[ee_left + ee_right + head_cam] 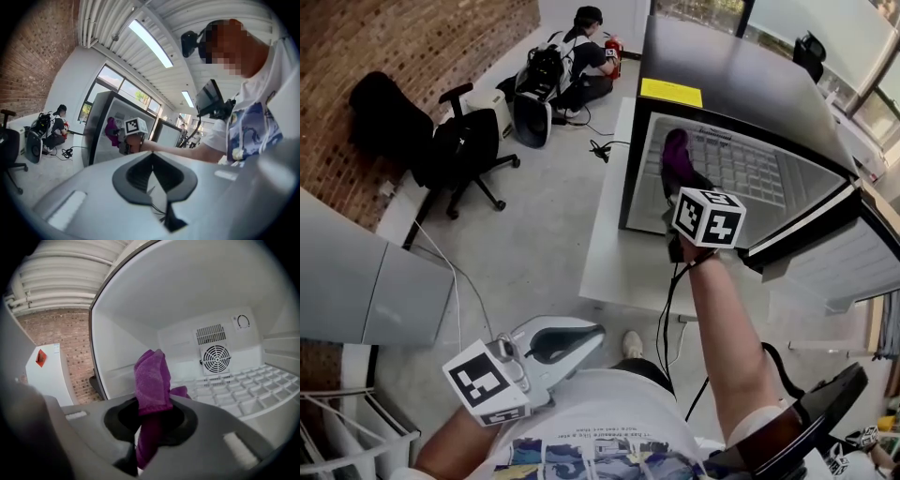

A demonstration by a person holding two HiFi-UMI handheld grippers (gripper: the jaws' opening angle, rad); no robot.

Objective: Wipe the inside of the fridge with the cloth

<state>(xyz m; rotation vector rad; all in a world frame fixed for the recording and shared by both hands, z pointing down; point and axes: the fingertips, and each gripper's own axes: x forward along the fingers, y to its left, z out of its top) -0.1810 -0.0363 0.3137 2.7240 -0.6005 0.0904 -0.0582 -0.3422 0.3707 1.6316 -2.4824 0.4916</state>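
Cloth point(152, 380), purple and bunched, stands up between the jaws of the right gripper point(151, 420), which are clamped on its lower part so that a fold rises above them and a tail hangs below. In the head view we see the right gripper point(680, 202) reached out to the mouth of the fridge point(722, 84), with the cloth point(676, 155) just inside the opening, near its left edge and above the wire shelf point(248, 390). We cannot tell whether the cloth touches the shelf or the wall.

The fridge is black outside and white inside, and it stands on a low white worktop point(614, 253), towards that worktop's right edge. Its door point(825, 225) is swung open to the right, and a yellow sticker point(670, 92) lies on its top near the front edge. On the back wall of the fridge point(140, 296) we make out a round fan grille point(215, 358) and a dial point(243, 321) above it.

The left gripper point(572, 339) hangs low, close to our body and well apart from the fridge. In the left gripper view its jaws meet at the tips, and the left gripper point(152, 180) has nothing in them.

On the floor beyond the worktop's left edge stands a black office chair point(464, 150) by the brick wall point(422, 47), and a person point(581, 56) sits on the floor further back.
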